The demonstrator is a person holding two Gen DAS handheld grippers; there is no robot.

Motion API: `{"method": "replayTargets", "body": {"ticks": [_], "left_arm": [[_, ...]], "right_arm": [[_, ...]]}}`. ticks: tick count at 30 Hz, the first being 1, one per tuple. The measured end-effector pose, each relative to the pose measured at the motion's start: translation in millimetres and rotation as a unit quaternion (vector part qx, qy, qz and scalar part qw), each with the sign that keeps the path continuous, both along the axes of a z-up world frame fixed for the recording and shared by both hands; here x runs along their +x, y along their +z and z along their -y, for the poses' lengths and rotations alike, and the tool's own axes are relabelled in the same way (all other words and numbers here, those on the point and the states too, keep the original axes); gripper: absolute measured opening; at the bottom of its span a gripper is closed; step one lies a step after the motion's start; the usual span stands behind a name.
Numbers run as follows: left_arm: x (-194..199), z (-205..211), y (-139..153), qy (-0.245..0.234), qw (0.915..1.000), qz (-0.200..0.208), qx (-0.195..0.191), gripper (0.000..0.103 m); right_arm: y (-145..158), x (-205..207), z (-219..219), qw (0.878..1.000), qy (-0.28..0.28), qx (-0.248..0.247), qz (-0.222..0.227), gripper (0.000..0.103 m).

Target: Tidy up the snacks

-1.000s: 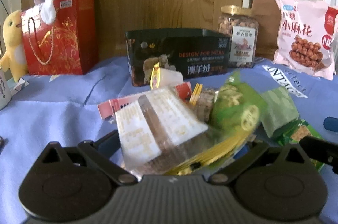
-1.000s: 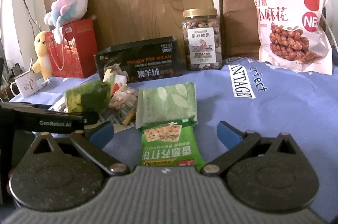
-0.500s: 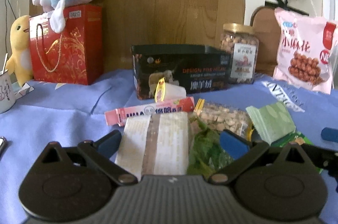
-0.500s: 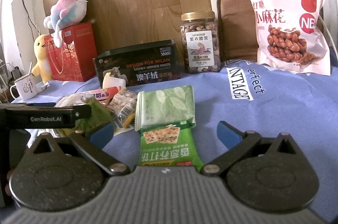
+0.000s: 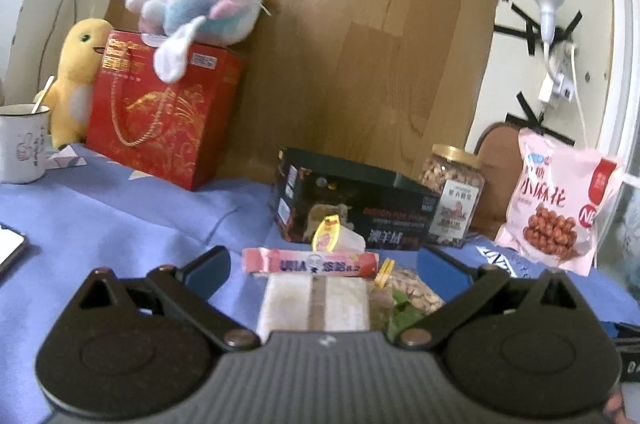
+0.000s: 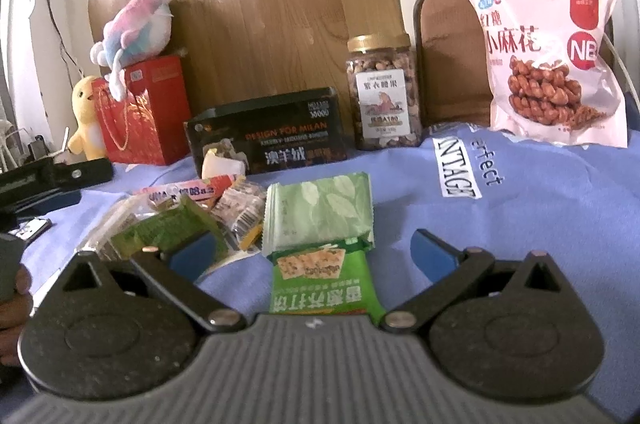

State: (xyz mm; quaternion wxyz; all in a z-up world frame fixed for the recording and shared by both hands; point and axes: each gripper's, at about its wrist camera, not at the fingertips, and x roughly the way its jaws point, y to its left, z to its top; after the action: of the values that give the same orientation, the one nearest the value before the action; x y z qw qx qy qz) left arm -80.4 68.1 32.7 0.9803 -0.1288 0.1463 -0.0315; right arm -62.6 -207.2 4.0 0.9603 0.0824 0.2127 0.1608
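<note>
Left wrist view: left gripper [image 5: 323, 260] is spread wide, blue pads [image 5: 210, 264] well apart, gripping nothing. Between the fingers, low on the blue cloth [image 5: 120, 224], lies a white packet [image 5: 316, 302] w/ a brown centre strip; a pink stick pack [image 5: 310, 262] lies across just behind it, a clear bag of nuts [image 5: 412, 284] to its right. A jelly cup [image 5: 336, 238] w/ yellow lid sits in front of the dark box [image 5: 352, 208]; box interior can't be seen from this angle. Nut jar [image 5: 452, 196] w/ gold lid is full, standing beside the box; pink twist-snack bag [image 5: 560, 204] is propped upright at far right. Mug [image 5: 22, 148] at left holds a stick; plush [image 5: 196, 4] lies atop the red gift bag [image 5: 160, 112]. Right wrist view: right gripper [image 6: 316, 256] also wide open, empty. Green cracker pack [image 6: 324, 284] lies between its fingers, pale green pack [image 6: 318, 212] touching just behind it. Remaining small snacks, incl. a green wrapper [image 6: 172, 228], are piled left of these, all loose on the cloth.
</note>
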Motion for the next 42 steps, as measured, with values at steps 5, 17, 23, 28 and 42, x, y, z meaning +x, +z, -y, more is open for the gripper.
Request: {"method": "replayTargets", "body": {"ticks": [5,17,23,28,42], "left_arm": [[-18,-27,5,0.006,0.9999,-0.015,0.003,0.102],[0,-49,5,-0.066,0.9899,-0.098,-0.078,0.083],[29,-54,0,-0.081,0.9839,-0.119,-0.107,0.08],[40,-50,-17,-0.101,0.9759,-0.153,-0.119,0.072],[32,-38,-18,-0.081,0.9823,-0.141,-0.093,0.055]], "right_arm": [[6,-7,-4,0.999,0.006,-0.005,0.035,0.102],[25,-8,-94,0.964,0.252,-0.079,-0.016,0.056],[16,29,-125,0.943,0.308,-0.086,-0.092,0.05],[18,51,-115,0.961,0.259,-0.039,-0.088,0.049],[1,15,-150,0.946,0.268,-0.183,0.029,0.04]]}}
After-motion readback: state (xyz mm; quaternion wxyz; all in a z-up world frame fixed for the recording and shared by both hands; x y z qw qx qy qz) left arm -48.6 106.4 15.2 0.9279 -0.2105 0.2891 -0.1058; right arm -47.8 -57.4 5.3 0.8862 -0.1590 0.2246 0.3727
